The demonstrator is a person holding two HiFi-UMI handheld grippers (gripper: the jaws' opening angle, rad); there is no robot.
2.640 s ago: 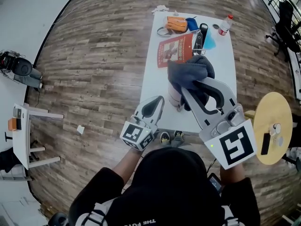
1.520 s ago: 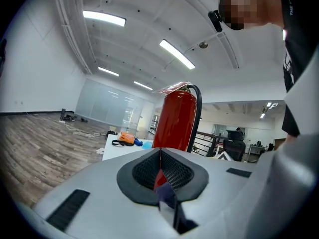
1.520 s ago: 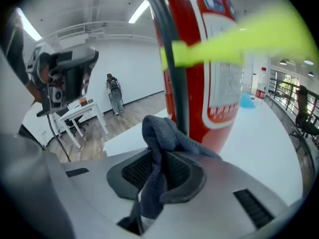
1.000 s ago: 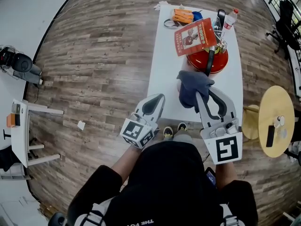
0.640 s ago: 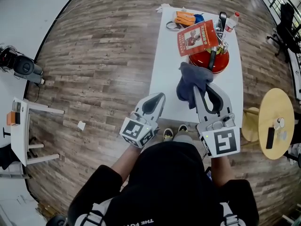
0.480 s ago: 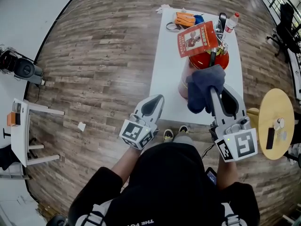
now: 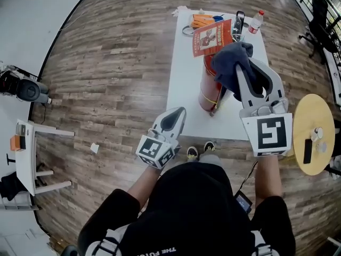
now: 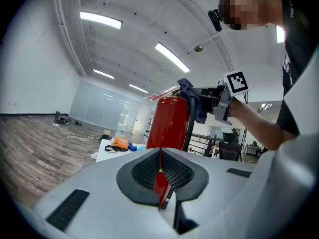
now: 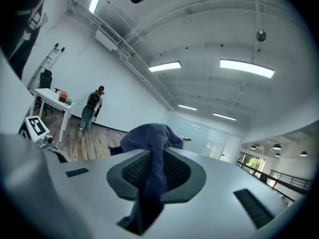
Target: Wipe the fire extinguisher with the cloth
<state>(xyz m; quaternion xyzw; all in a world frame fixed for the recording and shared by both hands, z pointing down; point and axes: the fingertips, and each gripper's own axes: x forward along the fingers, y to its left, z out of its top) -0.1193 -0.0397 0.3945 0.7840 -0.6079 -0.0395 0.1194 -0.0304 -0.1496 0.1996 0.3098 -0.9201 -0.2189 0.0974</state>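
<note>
One cloth (image 7: 230,62) pinched in right hand-held gripper (image 7: 240,72), at one fire extinguisher (image 8: 169,126); left hand-held gripper (image 7: 177,114) clenched empty.

Six o'clock in the head view: white letters (image 7: 168,250), upside down, on the person's black top (image 7: 192,212), reading "THE FUTU", cut by the edge. Just past twelve: the red tag (image 7: 212,37) atop the fire extinguisher (image 7: 206,85) carries print, too small to read.
</note>
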